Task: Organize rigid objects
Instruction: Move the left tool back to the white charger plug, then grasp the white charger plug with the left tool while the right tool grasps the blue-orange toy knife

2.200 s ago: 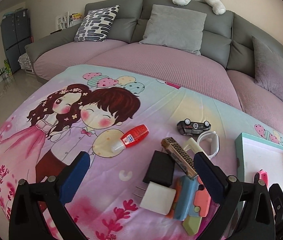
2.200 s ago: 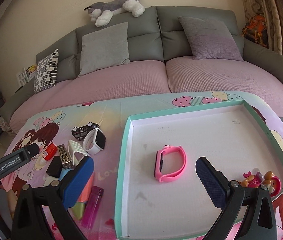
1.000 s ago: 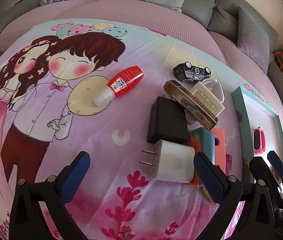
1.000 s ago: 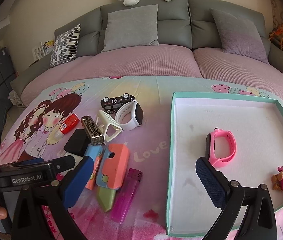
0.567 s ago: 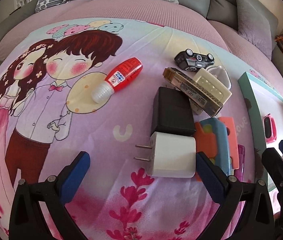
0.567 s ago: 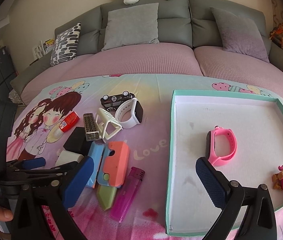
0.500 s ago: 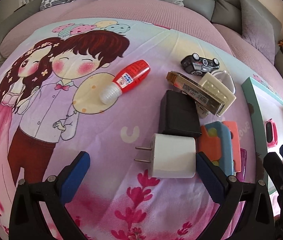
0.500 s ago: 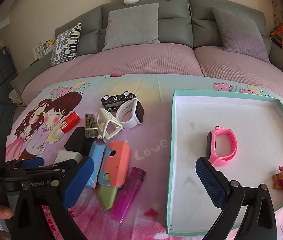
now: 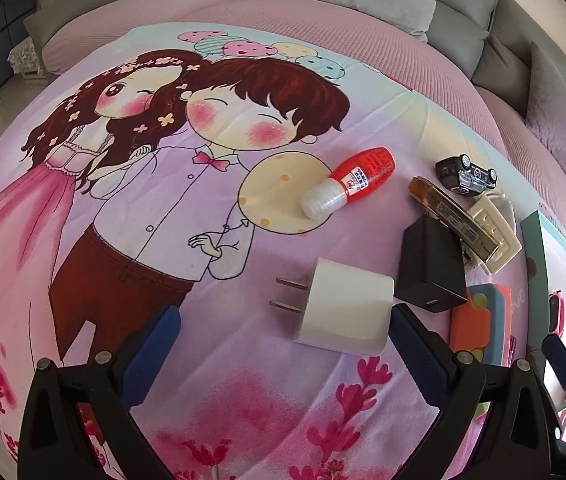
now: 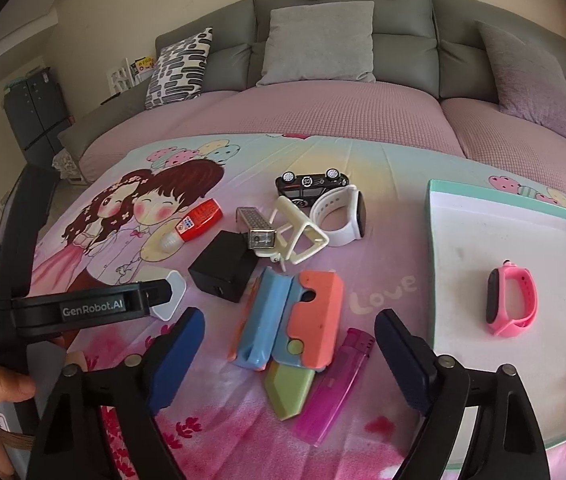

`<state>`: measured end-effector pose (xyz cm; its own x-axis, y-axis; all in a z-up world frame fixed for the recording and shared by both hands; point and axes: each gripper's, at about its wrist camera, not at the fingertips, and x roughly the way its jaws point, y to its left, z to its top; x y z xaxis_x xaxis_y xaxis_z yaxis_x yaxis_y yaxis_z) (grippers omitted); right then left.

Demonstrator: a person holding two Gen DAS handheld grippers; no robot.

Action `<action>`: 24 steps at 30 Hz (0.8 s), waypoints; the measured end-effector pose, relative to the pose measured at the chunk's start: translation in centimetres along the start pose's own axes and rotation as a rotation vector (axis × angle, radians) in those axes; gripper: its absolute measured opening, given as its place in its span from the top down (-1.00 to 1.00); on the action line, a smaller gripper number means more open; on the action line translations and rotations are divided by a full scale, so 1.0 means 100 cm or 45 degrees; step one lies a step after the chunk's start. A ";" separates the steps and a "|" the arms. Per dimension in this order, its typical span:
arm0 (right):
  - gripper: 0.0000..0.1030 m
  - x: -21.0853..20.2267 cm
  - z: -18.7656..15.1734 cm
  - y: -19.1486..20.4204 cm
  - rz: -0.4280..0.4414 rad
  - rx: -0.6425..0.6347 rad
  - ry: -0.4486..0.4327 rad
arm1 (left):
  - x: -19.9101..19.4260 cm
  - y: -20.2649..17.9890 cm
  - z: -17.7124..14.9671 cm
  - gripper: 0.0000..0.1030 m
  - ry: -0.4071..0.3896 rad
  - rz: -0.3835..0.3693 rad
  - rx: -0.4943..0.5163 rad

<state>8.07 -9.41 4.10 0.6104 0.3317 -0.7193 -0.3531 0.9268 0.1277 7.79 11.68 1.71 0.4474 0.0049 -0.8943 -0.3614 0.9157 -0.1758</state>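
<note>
A surface draped with a cartoon-printed cloth is shown, a couple and pink flowers printed on it. Laid directly on it: a white plug charger, a black charger block just beside it, a red bottle with a clear cap, a harmonica, a cream plastic frame, an overturned black toy car, a white smartwatch, a blue and orange folding toy knife, a purple lighter and a teal-rimmed tray
</note>
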 end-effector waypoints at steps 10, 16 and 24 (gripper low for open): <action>0.09 0.020 -0.004 0.013 0.042 -0.005 0.069 | -0.004 0.008 -0.005 -1.00 -0.012 -0.042 -0.036; 0.19 0.020 -0.003 0.023 0.074 -0.020 0.054 | -0.005 0.010 -0.006 -0.96 -0.017 -0.060 -0.029; 0.25 0.035 -0.005 0.033 0.029 -0.034 0.090 | -0.001 0.003 -0.003 -0.86 -0.029 -0.066 -0.017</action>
<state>8.67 -5.33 1.66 0.5507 0.3384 -0.7630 -0.3856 0.9139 0.1271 7.36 11.87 1.65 0.4840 -0.0333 -0.8744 -0.3478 0.9096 -0.2271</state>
